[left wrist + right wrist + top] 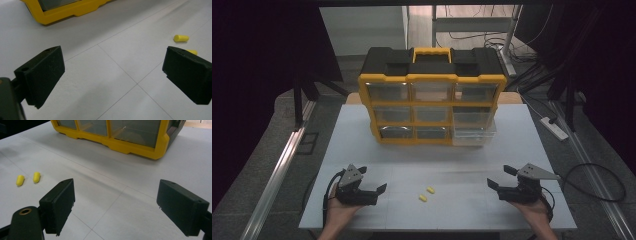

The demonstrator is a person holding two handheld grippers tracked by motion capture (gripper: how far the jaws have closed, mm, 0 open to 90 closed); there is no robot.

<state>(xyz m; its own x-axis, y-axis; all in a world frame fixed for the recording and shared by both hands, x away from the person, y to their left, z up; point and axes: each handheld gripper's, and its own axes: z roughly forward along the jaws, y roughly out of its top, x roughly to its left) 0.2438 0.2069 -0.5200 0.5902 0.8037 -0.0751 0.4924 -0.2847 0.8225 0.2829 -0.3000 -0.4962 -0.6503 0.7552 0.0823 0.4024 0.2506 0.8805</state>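
Two small yellow foam plugs (430, 189) (422, 198) lie side by side on the white table (362, 130), near its front edge. My left gripper (373, 180) rests open to their left, nothing between its jaws. My right gripper (499, 176) is open too, to their right, and it is empty as well. In the left gripper view (113, 75) one plug (181, 38) lies free and the other plug (192, 52) peeks from behind the right-hand jaw. The right gripper view (117, 205) shows both plugs (20, 180) (36, 177) at far left.
A yellow and black drawer organizer (432, 100) with clear drawers stands at the table's back; its bottom right drawer (473, 134) sticks out a little. A power strip (554, 128) and cables lie on the floor at right. A metal rail (277, 175) runs along the left.
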